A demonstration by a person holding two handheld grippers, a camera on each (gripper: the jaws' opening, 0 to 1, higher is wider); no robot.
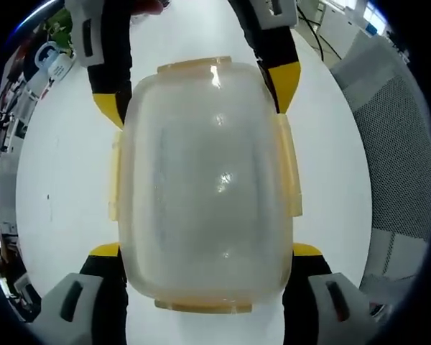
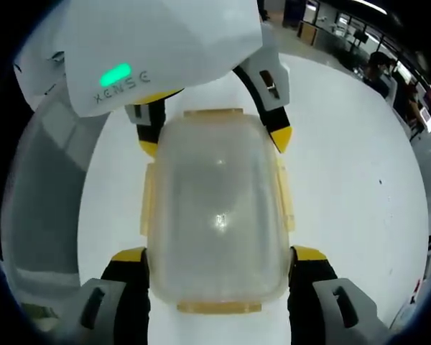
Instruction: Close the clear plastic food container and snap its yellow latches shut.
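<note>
The clear plastic container [image 1: 205,180] lies on the white table [image 1: 65,180] with its lid on, seen from above. Yellow latches run along its edges, one on the long side [image 1: 293,172] and one at the near end [image 1: 205,307]; they flare outward. My left gripper [image 1: 205,250] is open, its yellow-tipped jaws straddling the near end of the box. My right gripper [image 1: 201,93] straddles the far end, also open. In the right gripper view the same container [image 2: 215,208] sits between my right gripper [image 2: 219,254] and the left gripper [image 2: 214,141]. Whether the jaws touch the box is unclear.
A grey mesh chair back [image 1: 399,158] stands past the table's edge. Shelves with clutter [image 1: 36,65] line the room's side. Open white tabletop [image 2: 345,158] surrounds the box.
</note>
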